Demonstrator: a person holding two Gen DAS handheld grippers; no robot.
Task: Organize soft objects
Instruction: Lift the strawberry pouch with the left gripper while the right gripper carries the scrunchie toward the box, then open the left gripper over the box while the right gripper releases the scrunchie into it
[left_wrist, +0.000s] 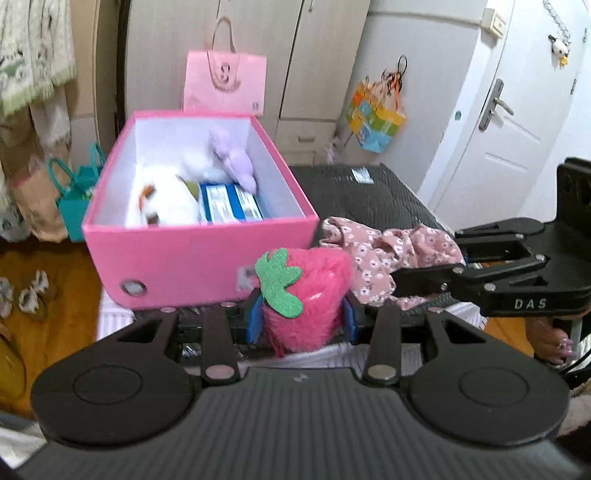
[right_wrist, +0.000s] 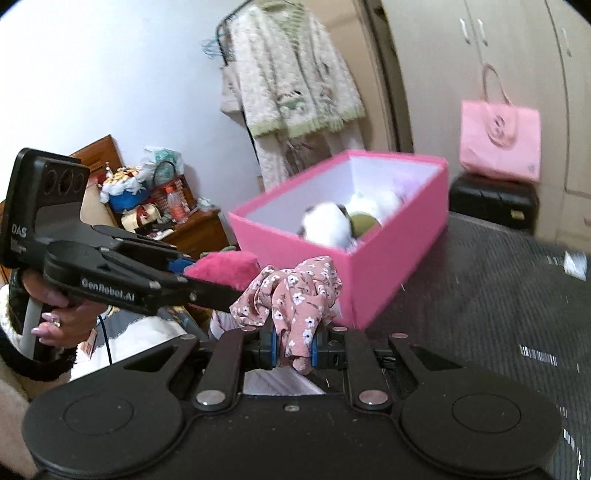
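Observation:
My left gripper (left_wrist: 300, 320) is shut on a fluffy pink strawberry plush (left_wrist: 306, 295) with a green glitter leaf, held just in front of the pink box (left_wrist: 192, 254). The right gripper (right_wrist: 292, 347) is shut on a pink floral fabric piece (right_wrist: 291, 291), bunched above its blue pads, close to the box's near corner (right_wrist: 373, 266). Each gripper shows in the other's view: the right one (left_wrist: 397, 284) beside the strawberry, the left one (right_wrist: 207, 288) with the strawberry plush (right_wrist: 221, 271). The box holds white plush toys (left_wrist: 162, 201), a purple plush (left_wrist: 232, 158) and a blue-and-white pack (left_wrist: 231, 206).
The box rests on a dark suitcase top (right_wrist: 480, 295). A pink tote bag (right_wrist: 500, 140) stands behind it on a black case (right_wrist: 493, 201). Teal gift bags (left_wrist: 77, 195) sit on the floor at left, and a cluttered wooden cabinet (right_wrist: 192, 229) stands farther back. A person's hand (right_wrist: 62, 317) holds the left gripper's handle.

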